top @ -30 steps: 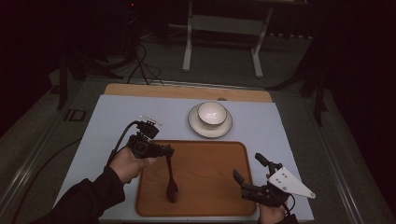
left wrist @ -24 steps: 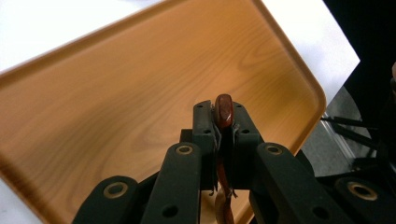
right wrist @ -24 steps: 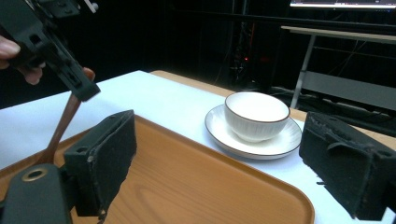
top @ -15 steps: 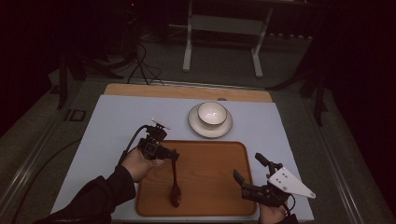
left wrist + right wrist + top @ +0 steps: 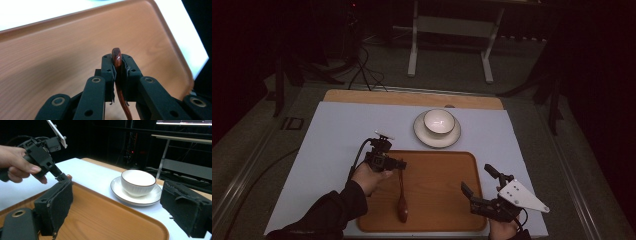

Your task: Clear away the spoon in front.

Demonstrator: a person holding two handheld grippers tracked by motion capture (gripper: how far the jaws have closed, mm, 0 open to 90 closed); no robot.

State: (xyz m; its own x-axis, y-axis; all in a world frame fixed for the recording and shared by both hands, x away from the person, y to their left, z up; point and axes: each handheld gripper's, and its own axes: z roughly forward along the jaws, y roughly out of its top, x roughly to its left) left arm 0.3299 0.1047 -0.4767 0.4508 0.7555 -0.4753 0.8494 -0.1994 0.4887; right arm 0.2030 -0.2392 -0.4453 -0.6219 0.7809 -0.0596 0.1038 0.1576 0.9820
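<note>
A: The left gripper [image 5: 401, 163] has its jaws clamped on the top end of the spoon [image 5: 402, 200]; the left gripper view shows the handle tip poking up between the pads. The right gripper [image 5: 479, 189] hovers at the tray's near right corner, jaws wide apart, holding nothing.

B: Where is the spoon itself?

A: It hangs over the left part of the tray [image 5: 442, 185], bowl end down near the front rim. I cannot tell whether the bowl end touches the wood.

B: What could go wrong?

A: As I judge it, the grip is the weak point. The pads pinch only a thin, glossy tip, so the spoon could swivel or slip out and clatter onto the tray. If it is carried toward the cup [image 5: 439, 121], a swinging bowl end could knock the cup or the saucer [image 5: 420, 134].

B: And the count, biggest first?

A: 1 table [image 5: 337, 130] with a pale cover, 1 tray, 2 grippers, 1 saucer, 1 cup sitting on it, 1 spoon.
</note>
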